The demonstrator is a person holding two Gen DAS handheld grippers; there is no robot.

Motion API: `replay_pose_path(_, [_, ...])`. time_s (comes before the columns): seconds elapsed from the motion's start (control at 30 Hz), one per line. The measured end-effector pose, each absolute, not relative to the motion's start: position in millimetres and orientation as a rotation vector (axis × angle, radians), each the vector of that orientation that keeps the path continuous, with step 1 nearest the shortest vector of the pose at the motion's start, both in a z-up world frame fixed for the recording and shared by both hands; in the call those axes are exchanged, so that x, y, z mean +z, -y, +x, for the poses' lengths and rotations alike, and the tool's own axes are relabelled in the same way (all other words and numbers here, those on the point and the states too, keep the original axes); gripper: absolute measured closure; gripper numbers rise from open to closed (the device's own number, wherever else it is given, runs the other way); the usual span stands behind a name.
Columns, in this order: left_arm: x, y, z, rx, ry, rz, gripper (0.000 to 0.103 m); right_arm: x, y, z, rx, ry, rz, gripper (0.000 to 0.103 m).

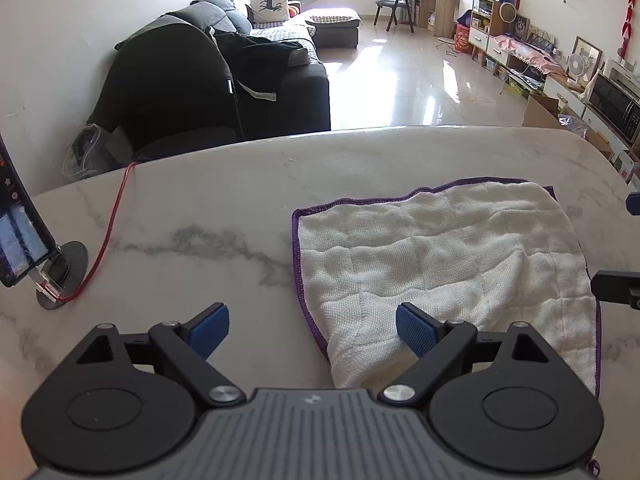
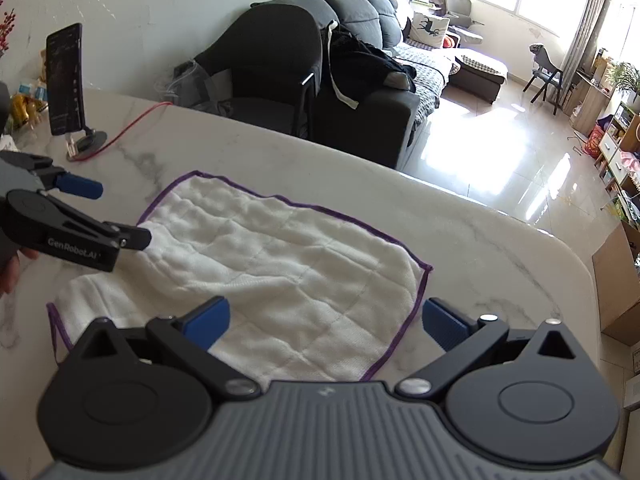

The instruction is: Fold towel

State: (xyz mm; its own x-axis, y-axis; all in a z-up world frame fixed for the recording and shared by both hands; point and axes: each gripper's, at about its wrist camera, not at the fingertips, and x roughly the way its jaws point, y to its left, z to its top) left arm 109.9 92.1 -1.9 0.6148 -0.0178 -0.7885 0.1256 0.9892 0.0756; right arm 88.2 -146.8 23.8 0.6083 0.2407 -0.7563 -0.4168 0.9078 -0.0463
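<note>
1. White waffle-weave cloth with purple stitched edging, the towel lies on the marble table, mostly spread but rumpled, its near-left portion bunched or partly turned over.
2. Left gripper stands released, jaws wide; one blue ribbed pad hangs over the towel's left edge, the other over bare marble.
3. Right gripper is likewise released, straddling the towel's near right edge.
4. Judgement: both tongs are lined up over opposite edges, which fits either preparing to pinch for a fold or having just let go of one.
5. Any grasp calls for catching the thin, limp hem cleanly; soft cloth will sag and crease.
6. Ahead-left of the tongs, a phone on a stand with a red cable.
</note>
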Motion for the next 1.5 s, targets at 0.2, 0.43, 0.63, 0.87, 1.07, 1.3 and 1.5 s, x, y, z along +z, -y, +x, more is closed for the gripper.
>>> replay_pose_path(0.2, [-2, -96, 92, -0.1, -0.908, 0.115, 0.012, 23, 142, 67, 0.428, -0.845, -0.262, 0.0])
replay_pose_path(0.43, [-4, -106, 74, -0.106, -0.913, 0.081, 0.012, 18, 140, 51, 0.457, -0.861, -0.276, 0.0])
replay_pose_path(0.63, [-4, -114, 53, -0.116, -0.907, 0.052, 0.012, 16, 136, 31, 0.53, -0.852, -0.301, 0.001])
replay_pose_path(0.87, [-5, -124, 36, -0.104, -0.899, 0.015, 0.012, 12, 127, 15, 0.61, -0.873, -0.343, 0.018])
replay_pose_path(1.07, [-5, -129, 27, -0.106, -0.895, -0.029, 0.012, 6, 120, 2, 0.673, -0.899, -0.368, 0.027])
replay_pose_path(1.3, [-2, -133, 16, -0.113, -0.884, -0.067, 0.012, -1, 111, -9, 0.738, -0.93, -0.428, 0.048])
replay_pose_path(1.5, [2, -136, 8, -0.117, -0.875, -0.081, 0.012, -10, 106, -11, 0.762, -0.967, -0.469, 0.061])
